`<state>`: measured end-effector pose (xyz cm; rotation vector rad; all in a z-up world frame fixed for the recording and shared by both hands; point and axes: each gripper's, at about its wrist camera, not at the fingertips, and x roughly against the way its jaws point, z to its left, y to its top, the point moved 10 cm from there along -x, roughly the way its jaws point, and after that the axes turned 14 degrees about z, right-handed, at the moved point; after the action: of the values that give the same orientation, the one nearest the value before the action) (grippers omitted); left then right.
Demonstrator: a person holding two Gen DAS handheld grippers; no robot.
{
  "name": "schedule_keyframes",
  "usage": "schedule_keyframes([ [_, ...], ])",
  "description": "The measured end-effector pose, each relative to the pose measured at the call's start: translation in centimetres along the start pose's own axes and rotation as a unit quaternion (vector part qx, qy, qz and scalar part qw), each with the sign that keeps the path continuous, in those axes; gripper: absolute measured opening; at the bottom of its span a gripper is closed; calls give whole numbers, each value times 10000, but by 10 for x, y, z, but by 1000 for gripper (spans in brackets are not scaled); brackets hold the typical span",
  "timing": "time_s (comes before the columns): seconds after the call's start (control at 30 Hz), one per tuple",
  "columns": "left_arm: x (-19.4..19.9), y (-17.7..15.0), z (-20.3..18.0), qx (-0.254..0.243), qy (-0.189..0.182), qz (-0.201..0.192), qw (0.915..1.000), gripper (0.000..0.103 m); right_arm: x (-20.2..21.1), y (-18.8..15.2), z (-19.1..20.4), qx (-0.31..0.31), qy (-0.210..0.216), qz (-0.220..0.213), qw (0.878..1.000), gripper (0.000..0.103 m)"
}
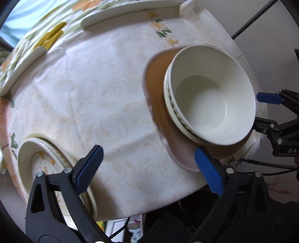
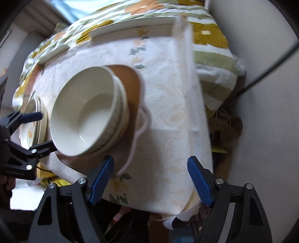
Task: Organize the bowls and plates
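We see our left gripper (image 1: pixel 148 169) with its jaws spread wide and nothing between its ribbed blue pads (image 1: pixel 89 170), poised over the glossy cream tablecloth (image 1: pixel 89 97) with its faint leaf pattern. Our right gripper (image 2: pixel 150 182) is likewise wide open and empty above the same cloth. The stack of smooth, round white bowls (image 1: pixel 209 106) sits nested on a flat brown tray (image 1: pixel 158 78) with a pale rounded rim, near the table's corner. A pile of flower-painted plates (image 1: pixel 43 168) lies at the other near corner, apart from the bowls. Long white dishes (image 1: pixel 130 15) rest along the far edge.
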<state>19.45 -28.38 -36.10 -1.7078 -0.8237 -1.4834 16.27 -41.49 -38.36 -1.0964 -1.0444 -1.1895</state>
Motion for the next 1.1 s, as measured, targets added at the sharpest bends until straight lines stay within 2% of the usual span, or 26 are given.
schedule_keyframes([
  [0.07, -7, 2, -3, -51, -5, 95, 9999, 83, -6, 3, 6, 222, -78, 65, 9997, 68],
  [0.13, -14, 2, -6, -67, -39, 171, 9998, 76, -13, 6, 12, 384, -63, 146, 9991, 54],
  [0.17, -17, 3, -7, -64, -89, 186, 9998, 73, -16, 6, 14, 424, -39, 177, 9989, 52],
  [0.23, -20, 4, -9, -46, -183, 176, 9997, 67, -22, 7, 17, 471, 126, 202, 9986, 38],
  [0.3, -22, 7, -11, -72, -204, 154, 9996, 55, -26, 8, 19, 500, 273, 186, 9982, 30],
  [0.33, -24, 8, -13, -80, -234, 151, 9996, 52, -28, 9, 20, 538, 251, 180, 9981, 28],
  [0.5, -32, 14, -22, -130, -279, 119, 9995, 27, -33, 9, 25, 657, 331, 135, 9972, 22],
  [0.6, -33, 18, -30, -146, -267, 16, 9995, 18, -35, 8, 26, 704, 364, 86, 9968, 20],
  [0.73, -33, 20, -40, -203, -222, -98, 9995, 13, -36, 8, 28, 750, 401, 35, 9964, 20],
  [1.1, -21, 11, -48, -211, 74, -454, 9987, 13, -33, 6, 35, 922, 351, -197, 9949, 20],
])
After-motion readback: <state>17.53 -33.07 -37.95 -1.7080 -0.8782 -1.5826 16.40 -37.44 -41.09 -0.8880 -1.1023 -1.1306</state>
